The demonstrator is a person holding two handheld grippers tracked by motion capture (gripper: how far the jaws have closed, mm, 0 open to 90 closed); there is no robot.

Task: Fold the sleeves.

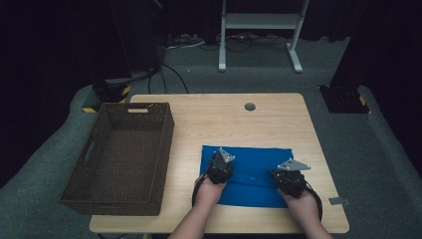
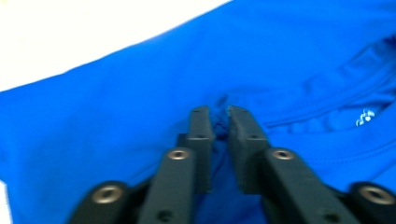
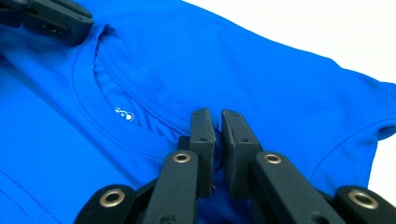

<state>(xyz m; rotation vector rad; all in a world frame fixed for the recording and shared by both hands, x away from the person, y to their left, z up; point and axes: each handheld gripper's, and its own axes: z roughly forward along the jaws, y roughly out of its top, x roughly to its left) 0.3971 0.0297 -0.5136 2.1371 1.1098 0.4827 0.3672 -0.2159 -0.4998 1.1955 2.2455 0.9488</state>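
1. On the near half of the wooden table, toward its right side, lies a blue T-shirt, spread flat as a rough rectangle.
2. Left gripper: held in the person's left hand, set on the shirt's left part. From the left gripper view, jaws nearly closed, a slim gap between them, blue fabric bunched into a small pucker at the tips. Reads as a pinch on the cloth.
3. Right gripper: held in the right hand, set on the shirt's right part. From the right gripper view, jaws likewise nearly together, tips pressed at the fabric just beside the collar seam; cloth sits in the narrow gap.
4. Neckline open toward the right gripper's camera; small white print inside the collar. Left gripper's dark body shows at the upper left of that view, resting at the far side of the neckline.
5. Brown woven basket stands on the table's left side, well apart from the shirt, one corner overhanging the near edge.
6. Grey round grommet near the table's far edge.
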